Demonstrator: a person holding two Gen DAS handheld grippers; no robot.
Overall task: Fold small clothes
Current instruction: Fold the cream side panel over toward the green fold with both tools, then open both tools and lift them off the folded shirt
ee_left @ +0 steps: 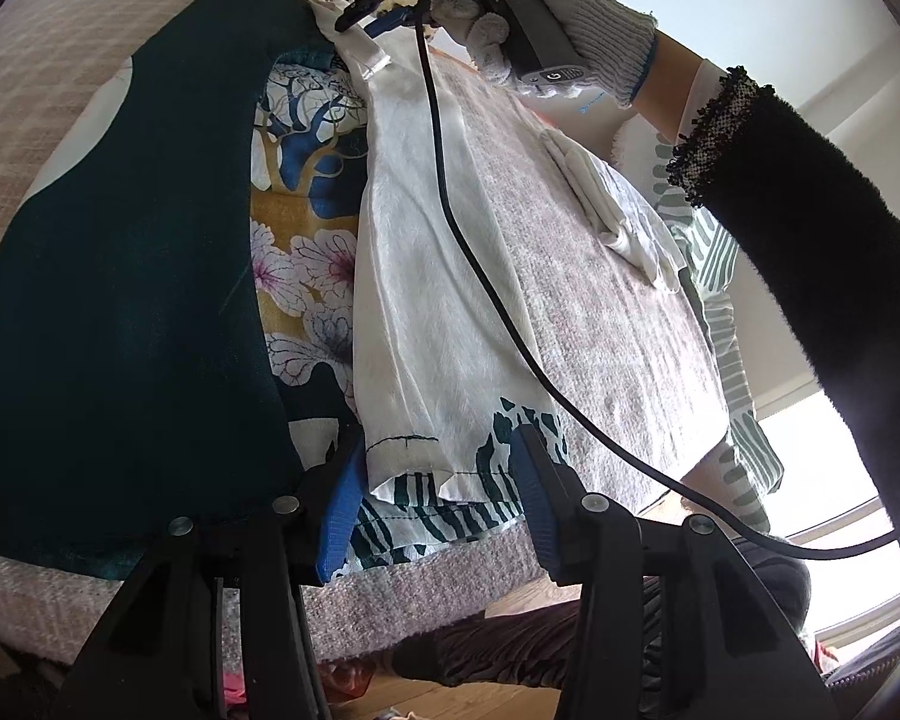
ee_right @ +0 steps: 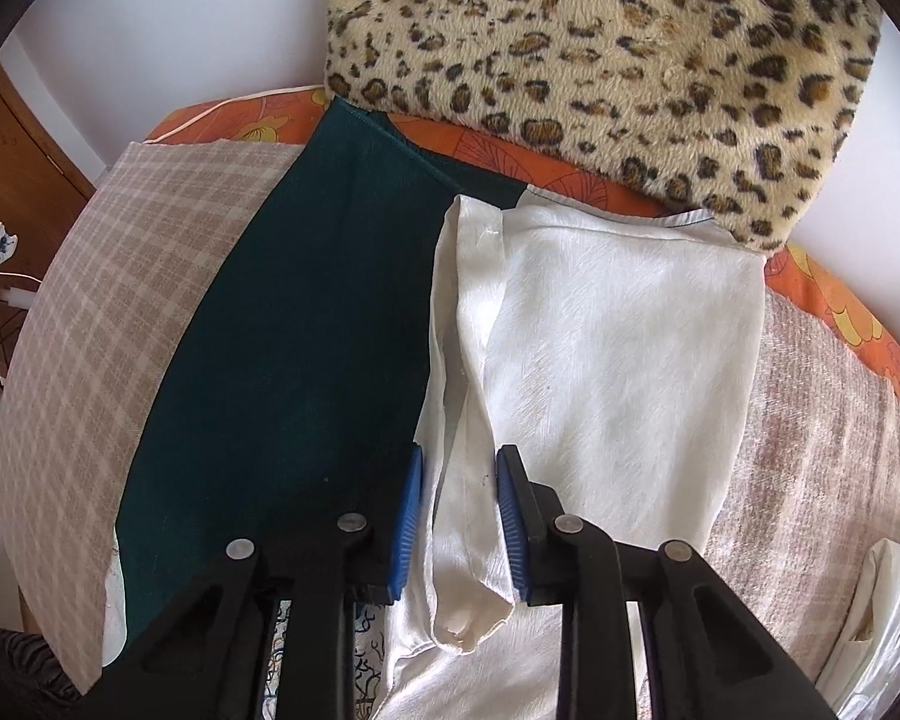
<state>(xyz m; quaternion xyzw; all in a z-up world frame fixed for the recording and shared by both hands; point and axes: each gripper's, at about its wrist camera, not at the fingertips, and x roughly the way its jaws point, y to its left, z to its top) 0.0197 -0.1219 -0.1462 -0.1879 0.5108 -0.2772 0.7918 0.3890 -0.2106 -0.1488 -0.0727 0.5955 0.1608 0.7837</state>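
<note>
A white satin garment (ee_left: 426, 276) lies lengthwise on a pinkish-grey blanket (ee_left: 618, 330). Its near hem, with a dark zebra print under it, sits between the blue pads of my left gripper (ee_left: 435, 498). That gripper is open and its pads stand clear of the cloth. At the far end my right gripper (ee_left: 369, 24), held by a gloved hand (ee_left: 558, 12), pinches the garment's edge. In the right wrist view the right gripper (ee_right: 459, 516) is shut on a bunched fold of the white garment (ee_right: 600, 348), which fills the gap between its pads.
A dark green garment (ee_right: 282, 330) lies left of the white one, over a floral cloth (ee_left: 306, 210). A leopard-print pillow (ee_right: 600, 60) stands at the far end. A folded white cloth (ee_left: 618, 210) sits at the right. A black cable (ee_left: 480, 264) hangs across the garment.
</note>
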